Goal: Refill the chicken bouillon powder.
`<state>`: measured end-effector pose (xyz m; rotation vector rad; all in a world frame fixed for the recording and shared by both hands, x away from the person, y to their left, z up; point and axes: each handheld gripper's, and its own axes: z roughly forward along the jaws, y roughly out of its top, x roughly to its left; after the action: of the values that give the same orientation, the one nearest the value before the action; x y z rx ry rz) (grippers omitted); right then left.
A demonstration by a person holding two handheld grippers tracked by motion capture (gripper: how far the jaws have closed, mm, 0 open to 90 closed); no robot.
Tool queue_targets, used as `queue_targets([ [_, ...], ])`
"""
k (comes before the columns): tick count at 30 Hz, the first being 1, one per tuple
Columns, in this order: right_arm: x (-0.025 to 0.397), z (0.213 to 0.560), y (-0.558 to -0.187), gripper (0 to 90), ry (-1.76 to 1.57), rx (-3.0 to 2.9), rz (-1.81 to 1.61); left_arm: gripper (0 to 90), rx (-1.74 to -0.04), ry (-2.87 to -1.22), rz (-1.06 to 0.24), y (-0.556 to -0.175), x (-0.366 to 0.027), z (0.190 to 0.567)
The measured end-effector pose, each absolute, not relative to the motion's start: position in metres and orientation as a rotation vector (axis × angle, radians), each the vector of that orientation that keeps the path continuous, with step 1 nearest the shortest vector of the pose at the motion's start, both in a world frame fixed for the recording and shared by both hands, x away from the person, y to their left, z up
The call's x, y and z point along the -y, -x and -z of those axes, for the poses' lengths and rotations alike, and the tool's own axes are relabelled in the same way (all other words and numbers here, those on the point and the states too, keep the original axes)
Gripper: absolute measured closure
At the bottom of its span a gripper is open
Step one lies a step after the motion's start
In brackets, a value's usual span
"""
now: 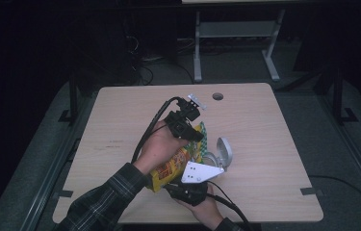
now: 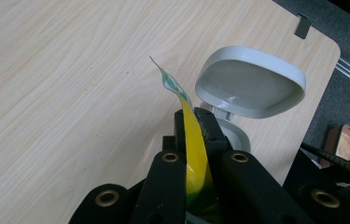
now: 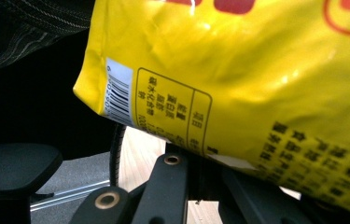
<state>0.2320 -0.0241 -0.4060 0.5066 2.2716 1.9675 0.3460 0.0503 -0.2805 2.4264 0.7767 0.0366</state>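
A yellow snack bag (image 1: 171, 168) with red print hangs tilted over the middle of the table, held between both grippers. My left gripper (image 1: 188, 129) is shut on the bag's green-edged top; in the left gripper view that thin edge (image 2: 195, 158) runs up between the closed jaws of the left gripper (image 2: 194, 117). My right gripper (image 1: 182, 185), with its grey plate (image 1: 200, 172), holds the bag's bottom end near the front edge. In the right gripper view the bag (image 3: 238, 70) covers the tips of my right gripper (image 3: 196, 156). A grey container with its lid raised (image 1: 221, 153) (image 2: 252, 81) stands just beyond the bag.
The wooden table (image 1: 120, 115) has a round cable hole (image 1: 218, 96) at the back. A black chair seat (image 3: 14, 163) sits below the front edge. Another table's metal legs (image 1: 236, 43) stand behind on the grey floor.
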Motion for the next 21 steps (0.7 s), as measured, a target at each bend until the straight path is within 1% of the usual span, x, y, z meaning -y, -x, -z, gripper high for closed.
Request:
queue_targets([
  [21, 0.0242, 0.4056, -0.2319, 90.0, -0.519, -2.268, -1.986, 89.7, -0.778, -2.440, -0.038, -0.3464, -0.0480, 0.2806],
])
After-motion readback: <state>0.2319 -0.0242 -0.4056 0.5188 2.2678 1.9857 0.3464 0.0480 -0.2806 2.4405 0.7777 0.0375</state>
